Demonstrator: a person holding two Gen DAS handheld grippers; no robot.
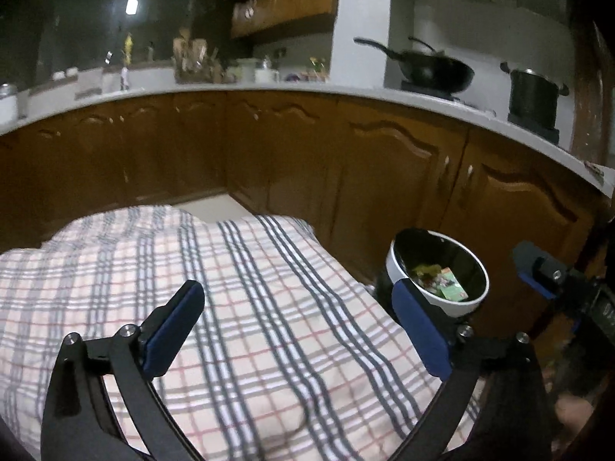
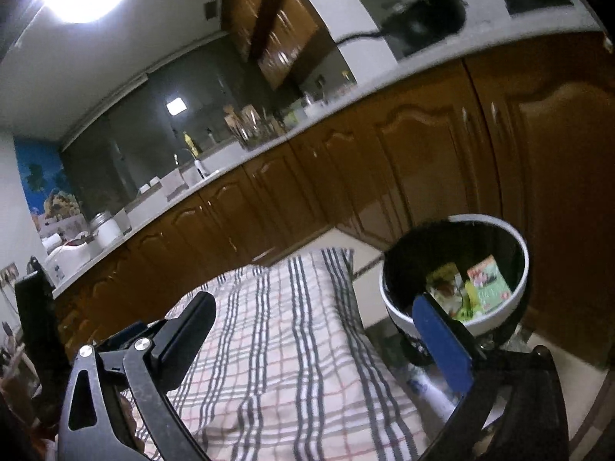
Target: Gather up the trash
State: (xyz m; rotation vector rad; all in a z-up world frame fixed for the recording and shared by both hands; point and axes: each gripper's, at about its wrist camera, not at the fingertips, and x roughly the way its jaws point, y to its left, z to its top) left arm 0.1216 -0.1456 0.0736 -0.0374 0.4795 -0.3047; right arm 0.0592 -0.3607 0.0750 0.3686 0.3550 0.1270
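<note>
A white trash bin [image 1: 457, 307] with a black liner stands just past the right edge of the table, in front of the brown cabinets. Colourful wrappers [image 1: 451, 288] lie in its bottom. My left gripper [image 1: 301, 319] hangs open over the plaid tablecloth [image 1: 250, 269] with nothing between its blue pads. The right gripper [image 1: 546, 276] shows at the right edge of the left wrist view, beside the bin. In the right wrist view the right gripper [image 2: 317, 326] is open and empty over the cloth [image 2: 292, 307], its right finger in front of the bin [image 2: 496, 319] and the wrappers [image 2: 490, 286].
Brown cabinet doors [image 1: 288, 153] run along behind the table under a white counter [image 1: 346, 90]. On the counter stand a black wok [image 1: 434, 67], a dark pot [image 1: 534, 96] and several jars and bottles. A strip of pale floor [image 1: 215, 207] separates table and cabinets.
</note>
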